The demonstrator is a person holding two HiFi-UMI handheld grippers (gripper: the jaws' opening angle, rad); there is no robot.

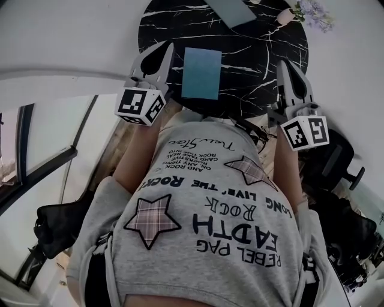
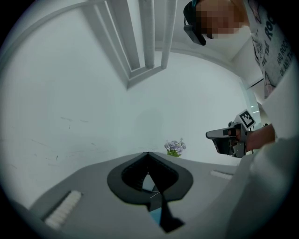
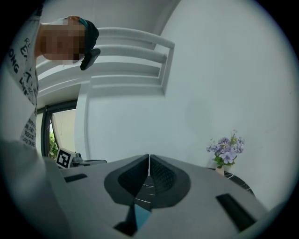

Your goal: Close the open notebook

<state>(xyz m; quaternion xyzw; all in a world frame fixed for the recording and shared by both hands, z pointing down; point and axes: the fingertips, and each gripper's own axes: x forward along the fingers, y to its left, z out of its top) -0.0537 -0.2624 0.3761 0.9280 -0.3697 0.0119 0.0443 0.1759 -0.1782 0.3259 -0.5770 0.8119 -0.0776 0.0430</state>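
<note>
The notebook [image 1: 201, 73] lies on the round black marble table [image 1: 270, 66], at about seven o'clock from the table's middle and close to the rim nearest the person. From here it shows only one plain blue cover, flat, with no pages on view. I judge it already shut.

Both tools are held up and level in front of the person's chest, clear of the book. The left gripper [image 1: 157, 54] sits at about nine o'clock from the notebook, just beside it in the head view. Its jaws are pressed together with nothing between them. The right gripper [image 1: 292, 67] is well apart at three o'clock, jaws likewise together and empty. A small pot of purple flowers [image 1: 312, 13] stands at the table's two o'clock rim, and a grey slab [image 1: 231, 11] lies at twelve.

What is left, as I read it, is a clean finish. Keep both grippers high and away from the cover so nothing snags it and flips it open again. Take one look along the fore-edge to see that the cover lies flush. If it has sprung up at all, a light press from above with closed jaws would settle it. Avoid a sideways push, which could slide the book off the near rim.
</note>
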